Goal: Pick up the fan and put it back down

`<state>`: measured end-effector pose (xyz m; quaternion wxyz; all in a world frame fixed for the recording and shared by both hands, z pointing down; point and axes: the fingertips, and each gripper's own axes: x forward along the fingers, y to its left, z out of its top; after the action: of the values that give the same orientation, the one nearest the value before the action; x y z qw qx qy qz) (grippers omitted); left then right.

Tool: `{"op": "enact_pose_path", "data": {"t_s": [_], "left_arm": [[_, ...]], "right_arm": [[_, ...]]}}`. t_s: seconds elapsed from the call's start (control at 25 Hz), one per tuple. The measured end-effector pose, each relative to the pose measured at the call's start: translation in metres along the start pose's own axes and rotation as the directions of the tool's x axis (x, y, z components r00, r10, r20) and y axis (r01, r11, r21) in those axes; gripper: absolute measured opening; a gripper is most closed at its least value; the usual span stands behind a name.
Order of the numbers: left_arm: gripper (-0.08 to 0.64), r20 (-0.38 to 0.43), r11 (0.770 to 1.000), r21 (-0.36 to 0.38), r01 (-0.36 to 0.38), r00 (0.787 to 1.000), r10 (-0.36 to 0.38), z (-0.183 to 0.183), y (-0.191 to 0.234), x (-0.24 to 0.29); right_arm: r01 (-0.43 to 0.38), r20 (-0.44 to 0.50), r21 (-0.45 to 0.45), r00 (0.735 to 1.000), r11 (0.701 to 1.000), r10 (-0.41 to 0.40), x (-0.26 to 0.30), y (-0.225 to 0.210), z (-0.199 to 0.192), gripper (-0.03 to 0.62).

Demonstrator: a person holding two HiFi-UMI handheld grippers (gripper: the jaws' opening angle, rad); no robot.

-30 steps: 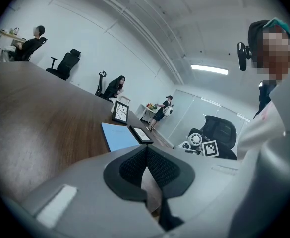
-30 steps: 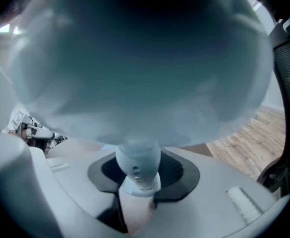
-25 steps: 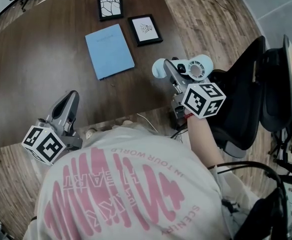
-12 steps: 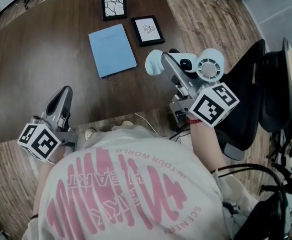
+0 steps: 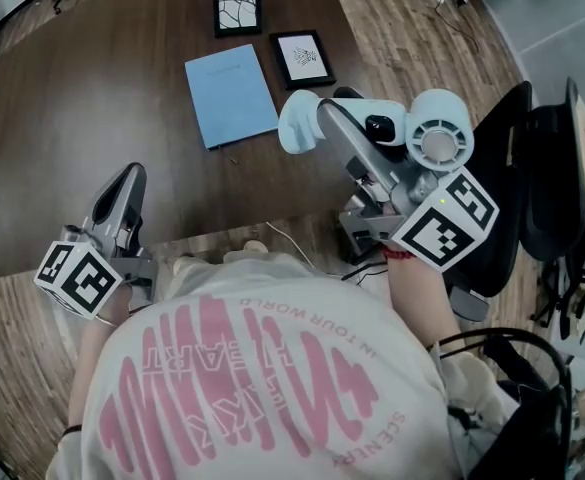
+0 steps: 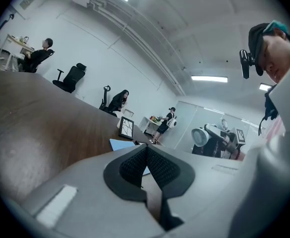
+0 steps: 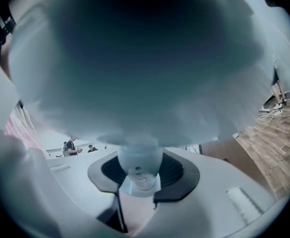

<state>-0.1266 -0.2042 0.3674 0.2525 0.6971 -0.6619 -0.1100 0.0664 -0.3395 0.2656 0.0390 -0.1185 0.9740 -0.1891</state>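
- The left gripper (image 5: 129, 175) hangs by the table's (image 5: 92, 118) near left edge, with its fingers together on nothing.
- A blue book (image 5: 230, 93) lies farther off.
- The fan (image 5: 412, 123) is up in the air over the table's right side.
- The right gripper (image 7: 140, 170) squeezes the fan's thin neck.
- The fan looks light, hard and smooth, so it may slip. The neck seems the best spot to hold.
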Motion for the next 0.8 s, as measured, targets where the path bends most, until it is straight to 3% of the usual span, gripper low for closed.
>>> {"op": "enact_pose_path", "data": {"t_s": [0.4, 0.8], "left_arm": [[0.020, 0.033, 0.998, 0.017, 0.065, 0.997, -0.066, 0.025, 0.005, -0.023], [0.018, 0.090, 0.971, 0.098, 0.218, 0.970, -0.226, 0.110, 0.003, -0.078]], "right_arm": [[-0.082, 0.058, 0.002, 0.995, 0.997, 0.082, 0.020, 0.062, 0.021, 0.147], [-0.122, 0.119, 0.001, 0.986, 0.993, 0.121, 0.065, 0.148, 0.032, 0.147]]}}
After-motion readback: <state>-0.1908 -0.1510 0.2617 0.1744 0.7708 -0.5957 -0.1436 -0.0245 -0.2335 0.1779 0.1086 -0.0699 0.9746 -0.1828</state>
